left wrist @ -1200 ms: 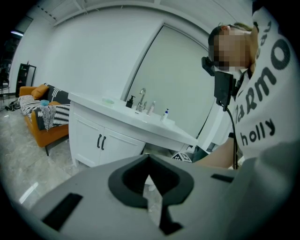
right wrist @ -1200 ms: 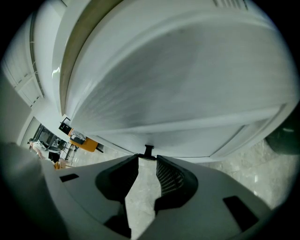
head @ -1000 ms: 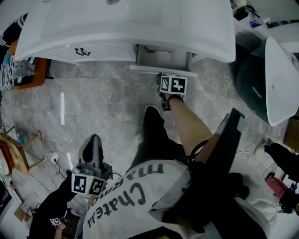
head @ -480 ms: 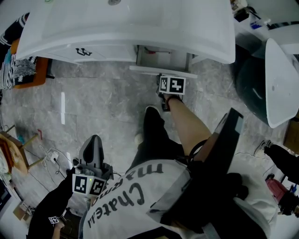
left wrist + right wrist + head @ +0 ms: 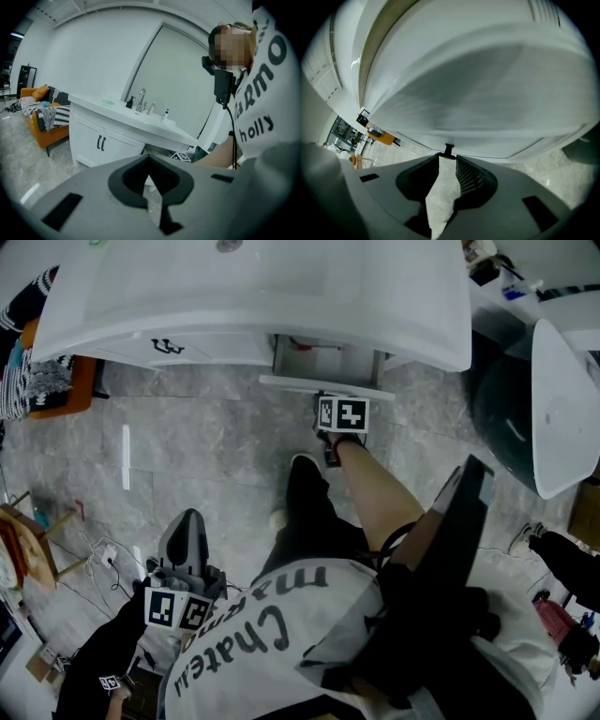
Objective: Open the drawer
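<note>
You are standing over a white vanity cabinet [image 5: 234, 296] on a grey stone floor [image 5: 206, 456], and the drawer [image 5: 323, 357] under its countertop is sitting partly pulled out, its white front panel [image 5: 300, 381] jutting clear of the cabinet face toward you.

Your right gripper [image 5: 330, 397] is reaching down on a bare forearm [image 5: 375, 484] to that front panel. In the right gripper view its jaws are clenching the small black handle [image 5: 448, 150] at their very tips, with the ribbed pads [image 5: 468, 176] pressing in from either side and the stone floor showing through the gap behind.

Your left gripper [image 5: 187, 519] is hanging well apart from the cabinet, low beside your shirt [image 5: 262, 634]. It is grasping nothing: in the left gripper view its jaw tips are meeting in front of the camera, leaving only a thin sliver of floor visible lower down.

To the left of the open drawer, two black door pulls [image 5: 166, 343] are sitting side by side on the cabinet. A faucet [image 5: 141, 96] is standing on the countertop, and an orange sofa [image 5: 42, 126] is sitting beyond the cabinet's far end.
</note>
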The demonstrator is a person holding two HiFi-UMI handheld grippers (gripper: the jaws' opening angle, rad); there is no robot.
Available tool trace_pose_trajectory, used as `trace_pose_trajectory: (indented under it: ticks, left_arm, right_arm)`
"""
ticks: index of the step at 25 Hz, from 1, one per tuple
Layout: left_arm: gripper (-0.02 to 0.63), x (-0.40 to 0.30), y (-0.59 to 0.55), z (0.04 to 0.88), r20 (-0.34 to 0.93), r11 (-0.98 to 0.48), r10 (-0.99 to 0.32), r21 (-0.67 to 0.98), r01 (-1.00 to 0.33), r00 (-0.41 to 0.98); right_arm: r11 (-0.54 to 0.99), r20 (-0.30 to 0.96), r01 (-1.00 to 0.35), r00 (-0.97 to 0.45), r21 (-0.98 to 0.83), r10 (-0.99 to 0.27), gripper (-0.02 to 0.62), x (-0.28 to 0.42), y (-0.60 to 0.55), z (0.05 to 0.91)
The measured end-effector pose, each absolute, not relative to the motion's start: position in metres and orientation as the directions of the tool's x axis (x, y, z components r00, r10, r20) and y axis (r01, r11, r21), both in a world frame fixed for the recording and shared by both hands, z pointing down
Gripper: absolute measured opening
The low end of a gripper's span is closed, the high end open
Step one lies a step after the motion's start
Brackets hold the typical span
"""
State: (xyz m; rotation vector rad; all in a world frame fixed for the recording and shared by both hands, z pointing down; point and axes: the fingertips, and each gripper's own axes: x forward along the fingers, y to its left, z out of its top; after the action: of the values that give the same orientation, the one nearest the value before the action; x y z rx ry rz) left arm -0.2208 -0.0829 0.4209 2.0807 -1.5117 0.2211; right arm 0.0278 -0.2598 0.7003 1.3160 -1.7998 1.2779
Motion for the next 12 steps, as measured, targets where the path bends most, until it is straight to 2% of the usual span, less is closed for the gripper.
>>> trace_pose_trajectory:
  ticks: [12]
  left_arm:
    - [0.006, -0.208, -0.108, 0.402, 0.416, -0.226, -0.843, 0.299, -0.927, 0.34]
  right_arm:
    - [0.139, 0.873, -0.932, -0.361, -0.334, -0.328, 0.117, 0.03, -0.26, 0.702]
